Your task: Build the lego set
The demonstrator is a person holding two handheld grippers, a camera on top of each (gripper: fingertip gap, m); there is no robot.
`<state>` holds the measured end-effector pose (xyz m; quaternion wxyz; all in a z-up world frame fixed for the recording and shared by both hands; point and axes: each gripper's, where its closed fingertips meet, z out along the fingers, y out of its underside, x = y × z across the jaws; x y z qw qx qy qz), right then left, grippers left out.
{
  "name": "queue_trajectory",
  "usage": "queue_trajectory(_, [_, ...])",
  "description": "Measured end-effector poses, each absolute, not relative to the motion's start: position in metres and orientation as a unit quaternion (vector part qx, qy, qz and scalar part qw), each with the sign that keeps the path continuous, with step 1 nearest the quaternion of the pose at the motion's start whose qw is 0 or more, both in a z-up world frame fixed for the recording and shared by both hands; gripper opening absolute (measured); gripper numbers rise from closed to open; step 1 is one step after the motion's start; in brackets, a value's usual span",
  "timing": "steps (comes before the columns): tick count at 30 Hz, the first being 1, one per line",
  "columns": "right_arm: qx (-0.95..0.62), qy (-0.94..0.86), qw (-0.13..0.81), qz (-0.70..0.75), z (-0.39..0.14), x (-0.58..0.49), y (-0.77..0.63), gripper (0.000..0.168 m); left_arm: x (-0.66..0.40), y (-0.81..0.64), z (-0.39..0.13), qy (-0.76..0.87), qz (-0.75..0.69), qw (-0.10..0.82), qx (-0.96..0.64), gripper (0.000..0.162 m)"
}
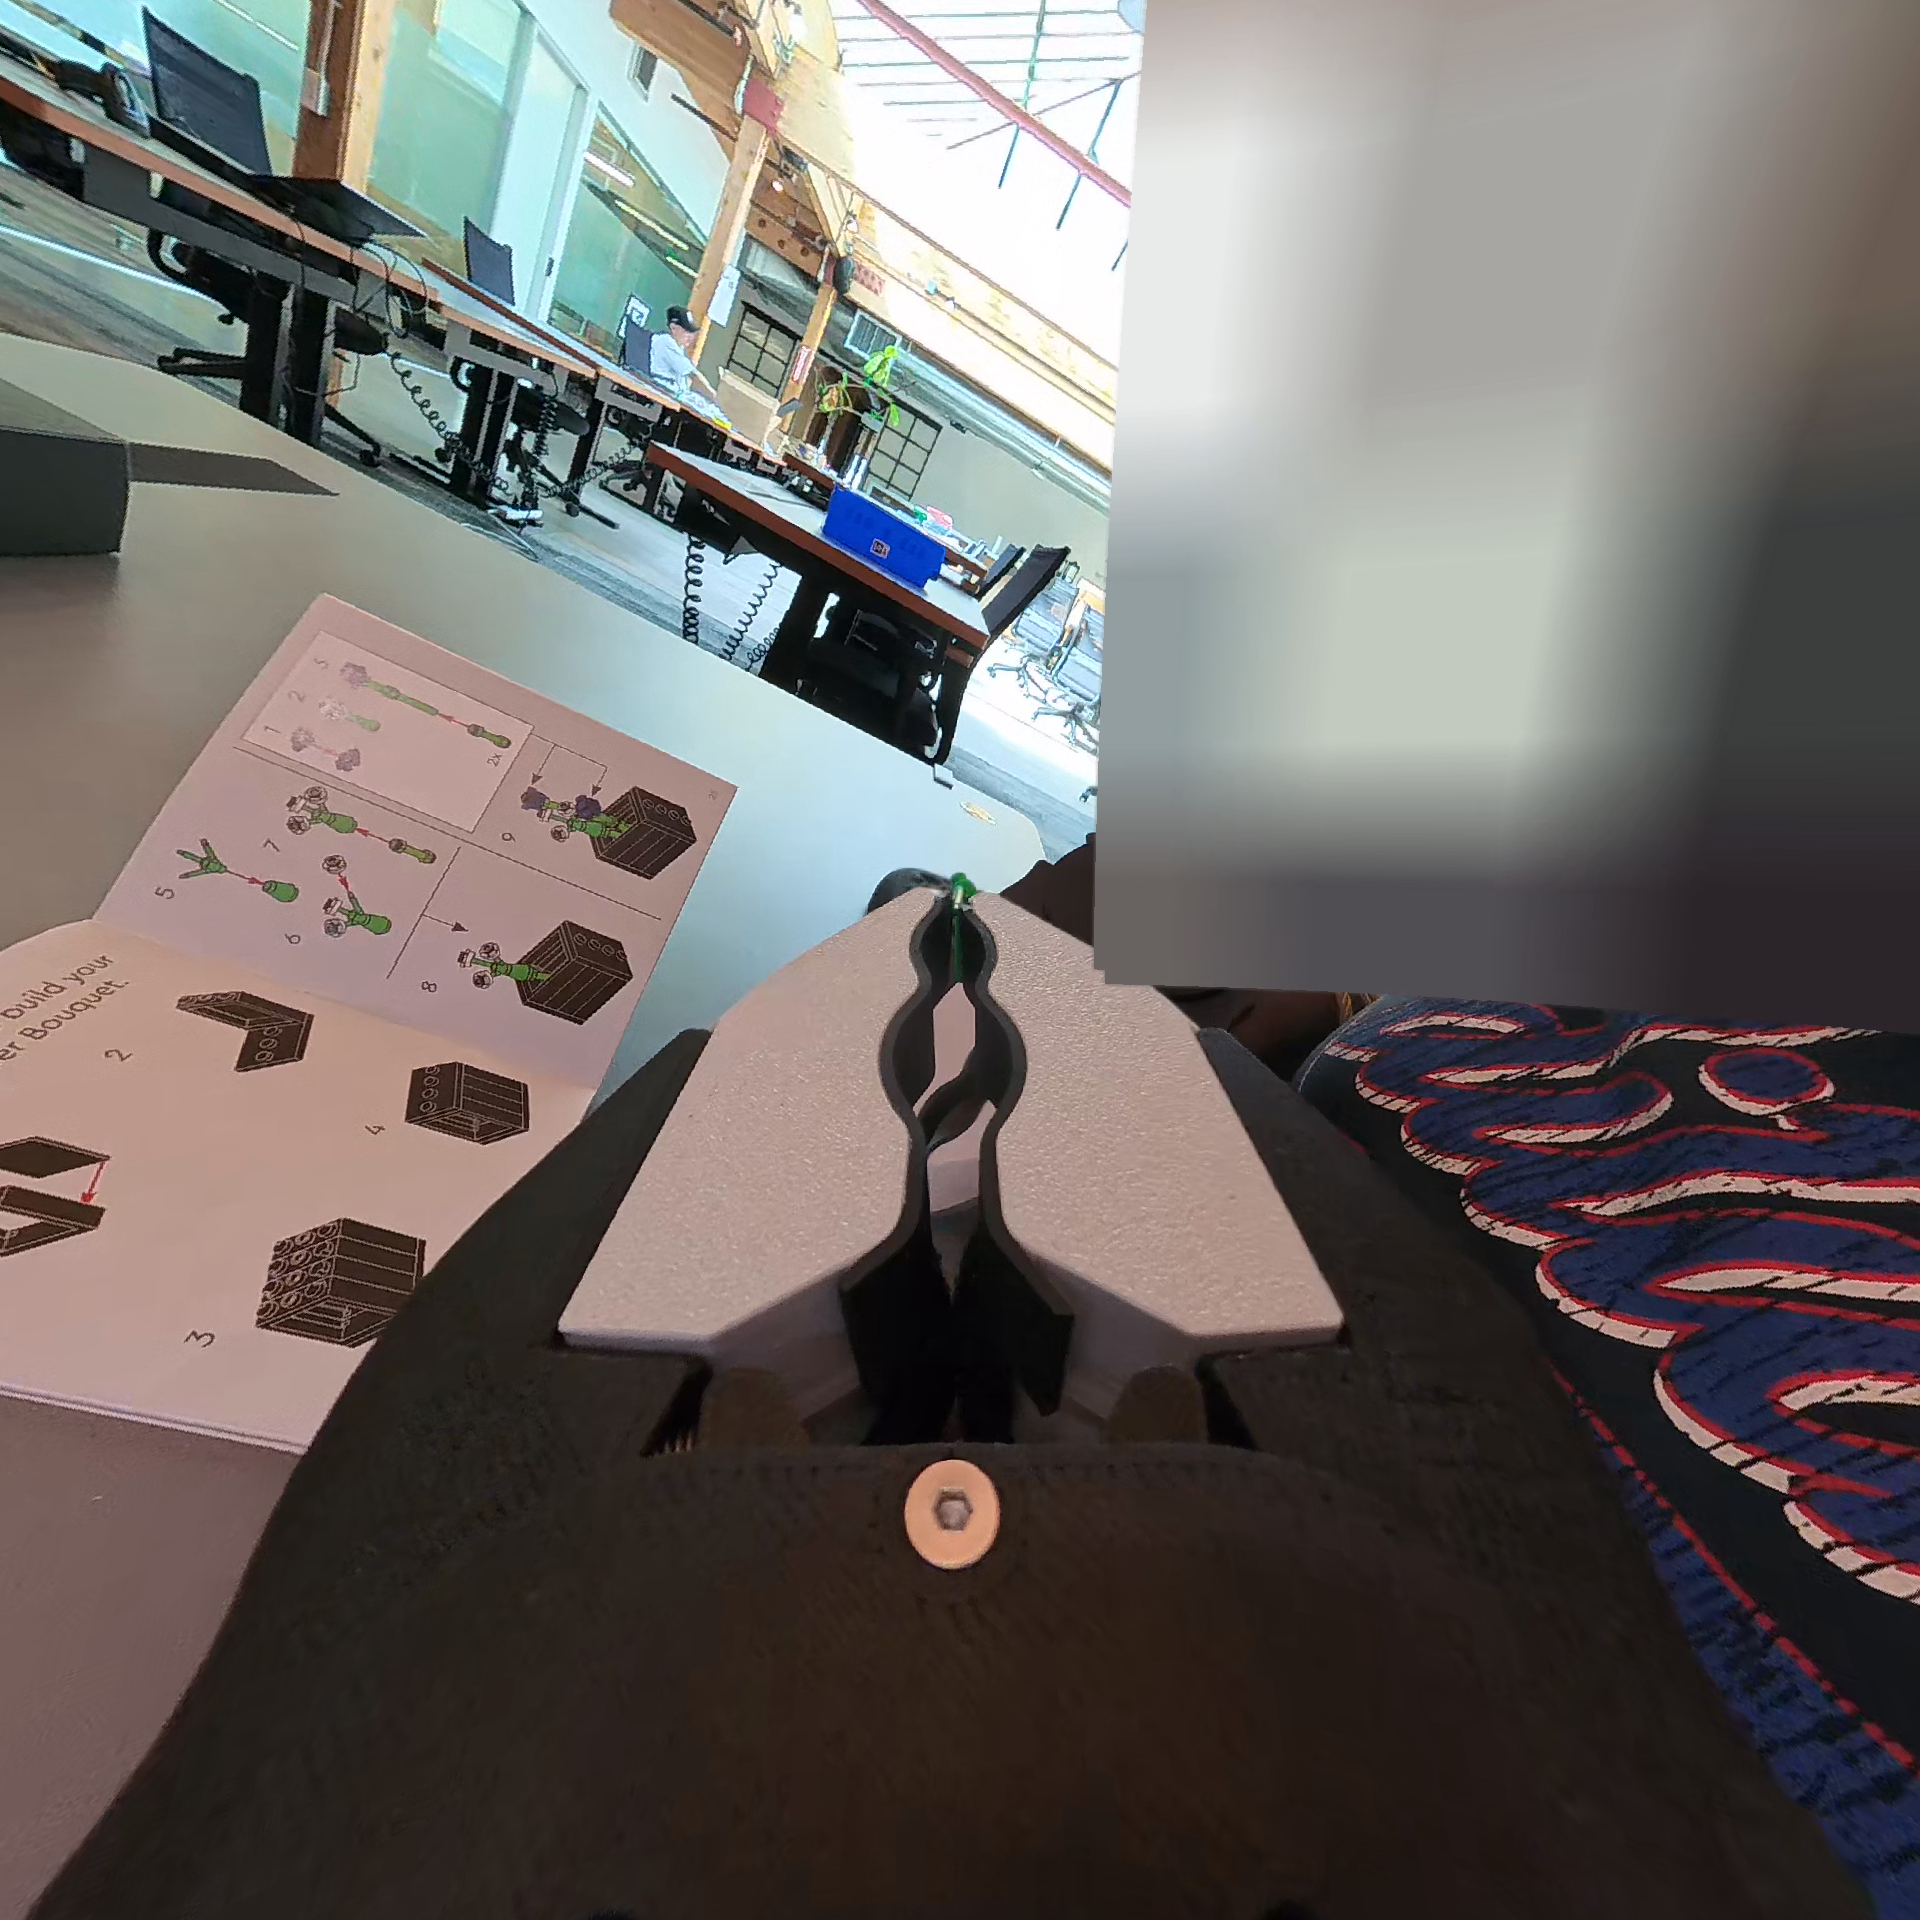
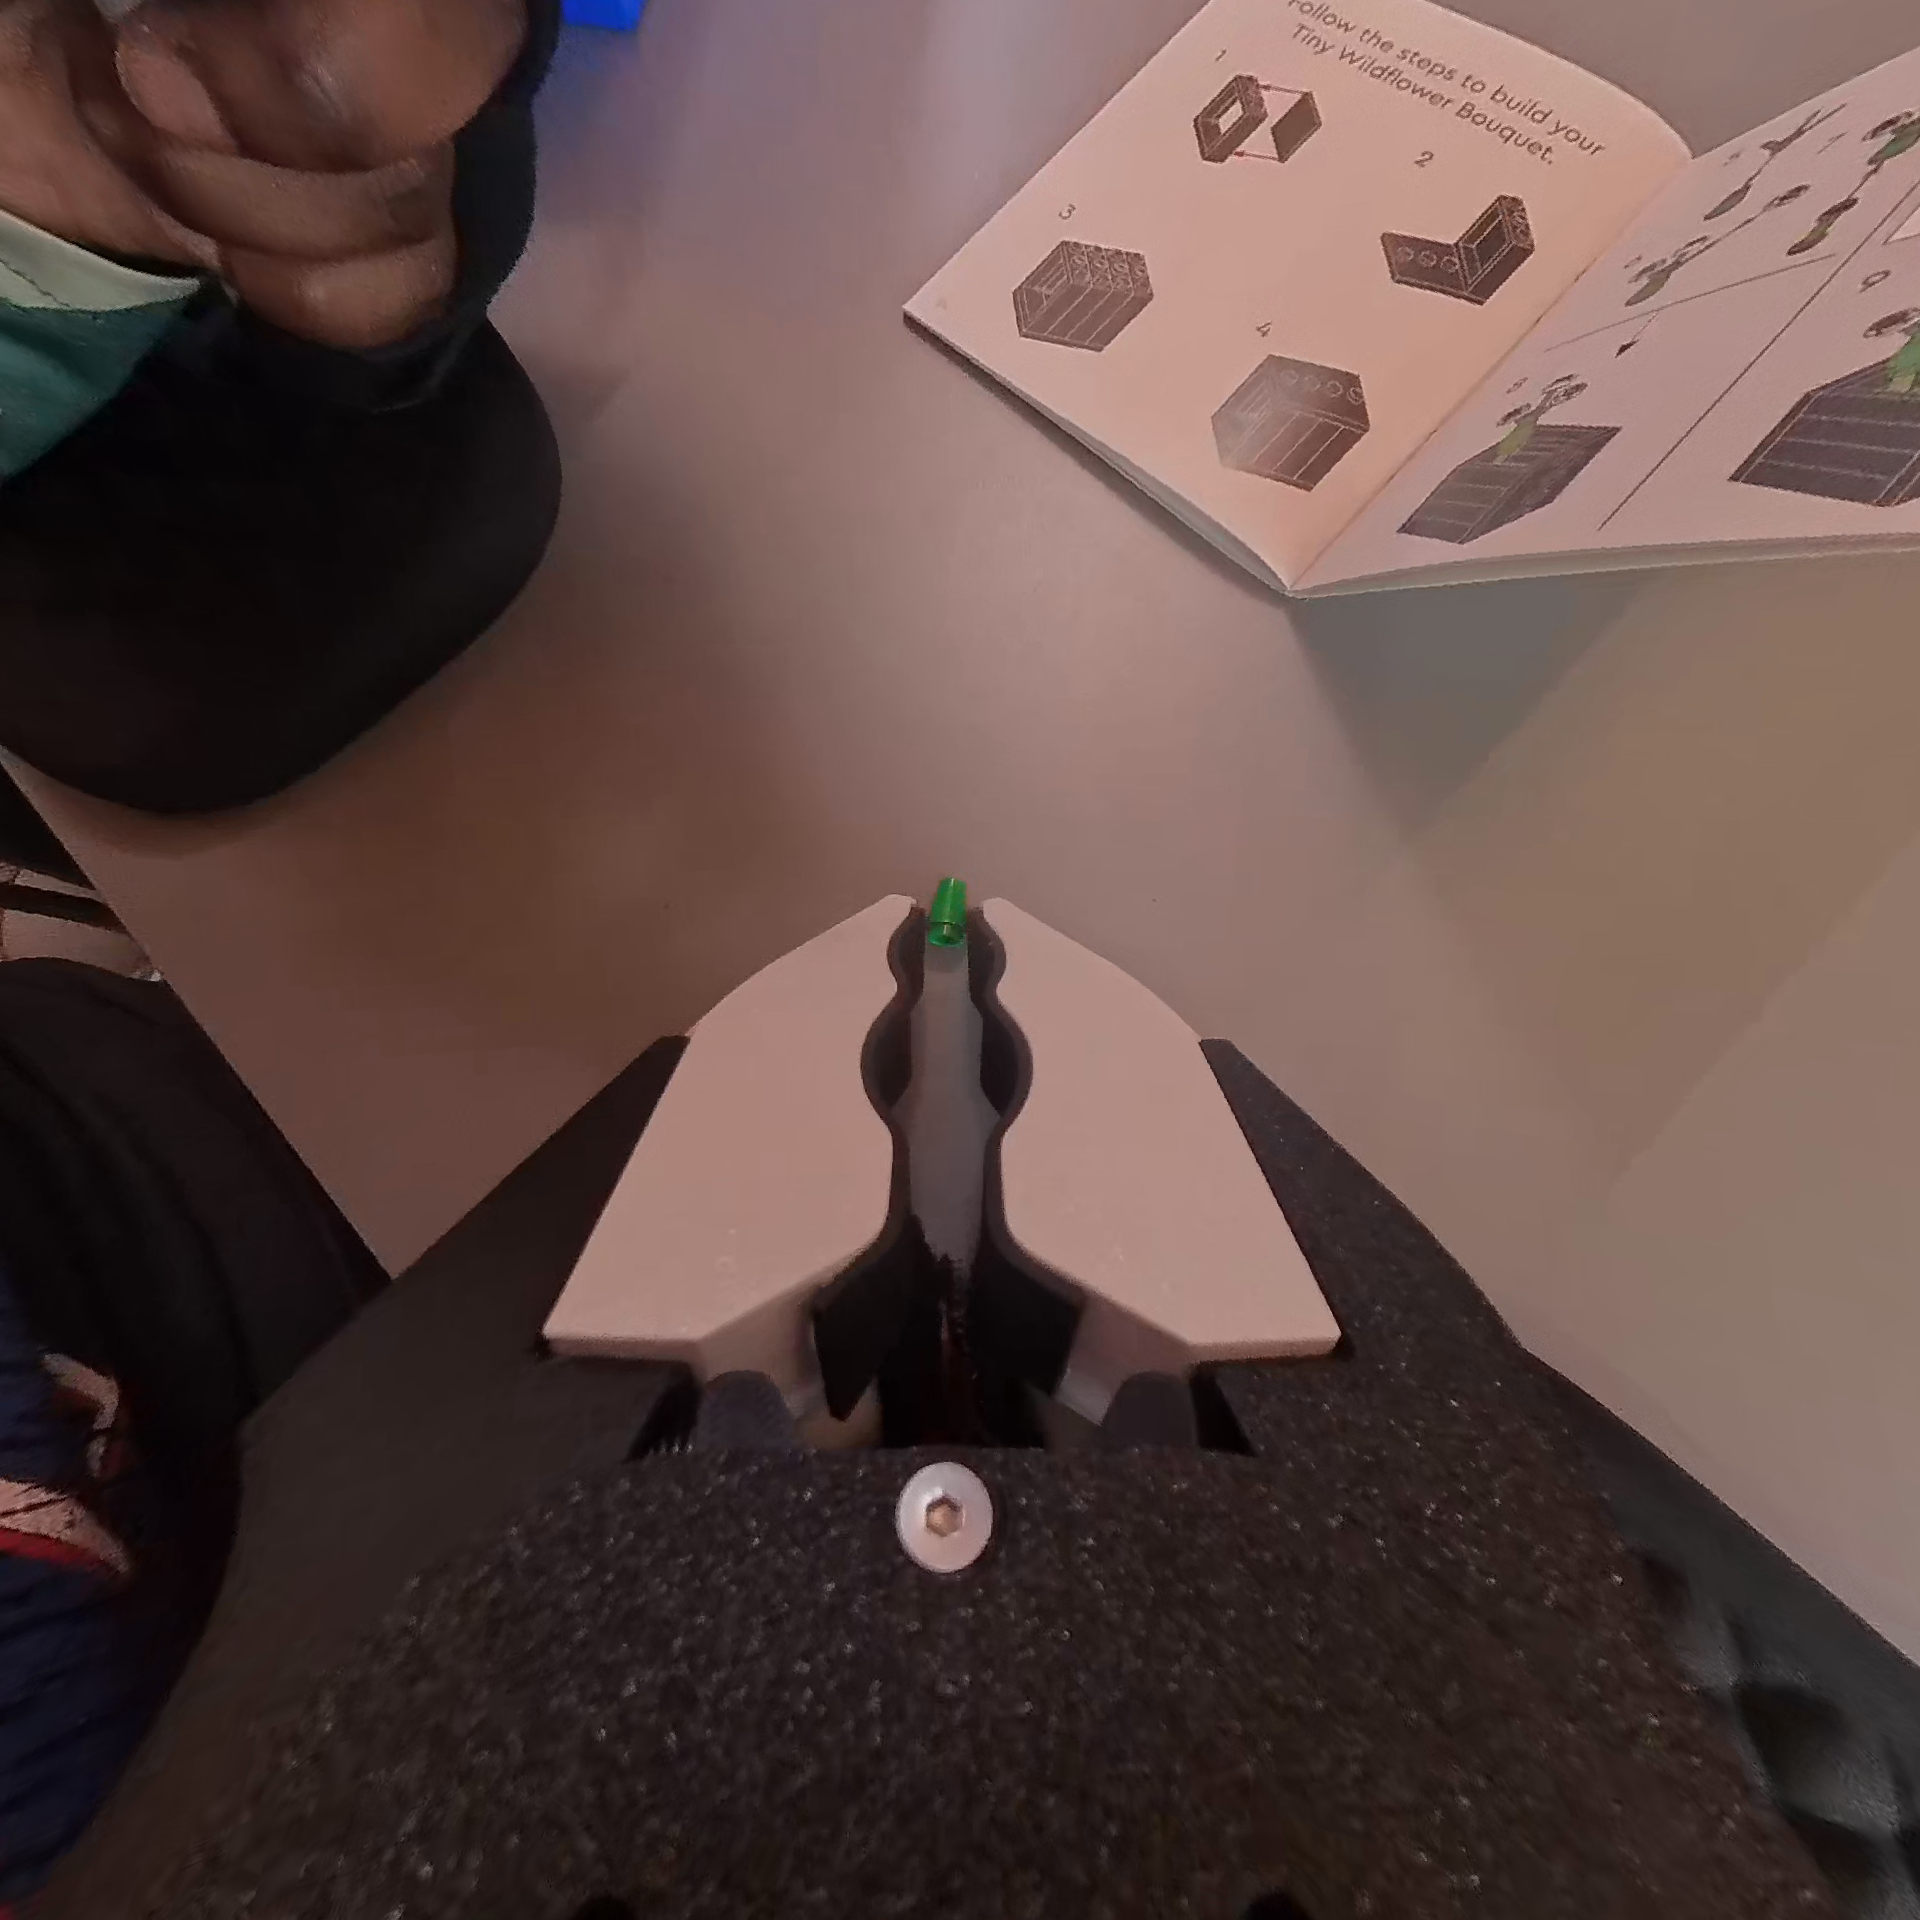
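A thin green stem is pinched in the closed left hand-held gripper; a green stud is clamped by the right hand-held gripper above the counter.

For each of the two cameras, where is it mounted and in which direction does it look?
Left wrist view: on the left tongs, looking low across the table into the office; shut on a thin green piece; a patterned garment shows at right.
Right wrist view: on the right tongs, looking down at the table; they grip a small green stud; a hand shows at upper left.
Shared: the open instruction booklet and table.
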<state>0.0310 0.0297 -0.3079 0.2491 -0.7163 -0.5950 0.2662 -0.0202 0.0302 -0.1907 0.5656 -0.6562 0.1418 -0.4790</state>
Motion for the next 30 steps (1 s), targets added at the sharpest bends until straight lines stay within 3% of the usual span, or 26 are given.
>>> queue_trajectory(4, [-0.709, -0.587, 0.254, 0.297, -0.299, 0.026, 0.031, 0.008, -0.028, 0.029, -0.178, 0.112, -0.517, 0.581, -0.619, 0.001])
queue_trajectory(12, [-0.593, -0.537, 0.334, 0.499, -0.218, -0.002, 0.034, 0.007, -0.036, 0.030, -0.172, 0.084, -0.542, 0.588, -0.595, 0.001])
queue_trajectory(21, [-0.420, -0.701, 0.410, 0.405, -0.213, 0.016, 0.040, 0.008, -0.010, 0.025, -0.192, 0.169, -0.503, 0.545, -0.649, 0.001])
queue_trajectory(30, [-0.346, -0.726, 0.424, 0.417, -0.212, 0.027, 0.044, 0.008, 0.001, 0.027, -0.206, 0.188, -0.490, 0.506, -0.685, 0.001])
